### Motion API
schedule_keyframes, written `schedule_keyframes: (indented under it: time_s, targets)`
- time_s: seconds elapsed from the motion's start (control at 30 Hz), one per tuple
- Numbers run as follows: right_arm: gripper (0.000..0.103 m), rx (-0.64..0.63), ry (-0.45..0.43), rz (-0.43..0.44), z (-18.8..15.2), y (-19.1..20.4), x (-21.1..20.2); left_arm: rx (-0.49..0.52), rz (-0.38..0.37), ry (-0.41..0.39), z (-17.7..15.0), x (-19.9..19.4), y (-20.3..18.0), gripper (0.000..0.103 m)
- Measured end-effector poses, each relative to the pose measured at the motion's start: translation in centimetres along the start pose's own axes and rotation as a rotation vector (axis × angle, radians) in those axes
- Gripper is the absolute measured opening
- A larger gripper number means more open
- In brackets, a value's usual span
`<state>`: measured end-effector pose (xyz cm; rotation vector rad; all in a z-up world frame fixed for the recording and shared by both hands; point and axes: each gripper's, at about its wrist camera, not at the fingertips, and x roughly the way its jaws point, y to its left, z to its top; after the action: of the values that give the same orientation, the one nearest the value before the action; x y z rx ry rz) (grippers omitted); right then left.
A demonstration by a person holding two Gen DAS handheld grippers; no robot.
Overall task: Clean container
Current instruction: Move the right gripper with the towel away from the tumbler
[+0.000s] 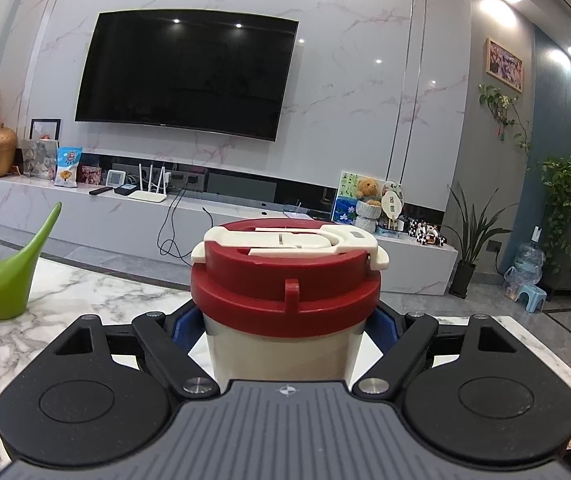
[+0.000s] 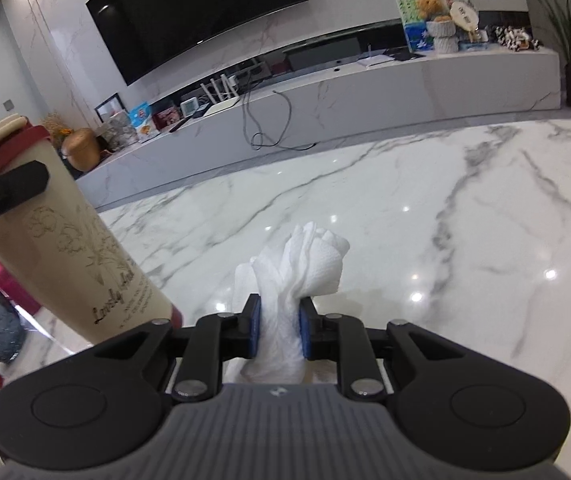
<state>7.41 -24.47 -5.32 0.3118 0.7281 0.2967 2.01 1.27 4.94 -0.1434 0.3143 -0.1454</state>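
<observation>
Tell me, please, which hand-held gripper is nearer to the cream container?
Left. The left hand-held gripper clamps the cream container; the right hand-held gripper, holding a paper towel, sits apart beside it.

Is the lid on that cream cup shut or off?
Shut: the red lid sits on the cream cup, its white flap lying flat.

Glossy marble table (image 2: 425, 200); soft embossed paper towel (image 2: 305, 264).
</observation>
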Motion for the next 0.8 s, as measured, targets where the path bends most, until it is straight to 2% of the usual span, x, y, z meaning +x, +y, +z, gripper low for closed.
schedule_keyframes:
  time_s: [0.3, 0.8]
  targets:
    - [0.024, -0.032, -0.065, -0.063, 0.4, -0.4, 0.6, 0.021, 0.001, 0.003, -0.5, 0.9, -0.4, 0.081]
    - [0.024, -0.022, 0.036, -0.094, -0.6, -1.4, 3.1, 0.056, -0.014, 0.046, -0.9, 1.9, -0.8, 0.081]
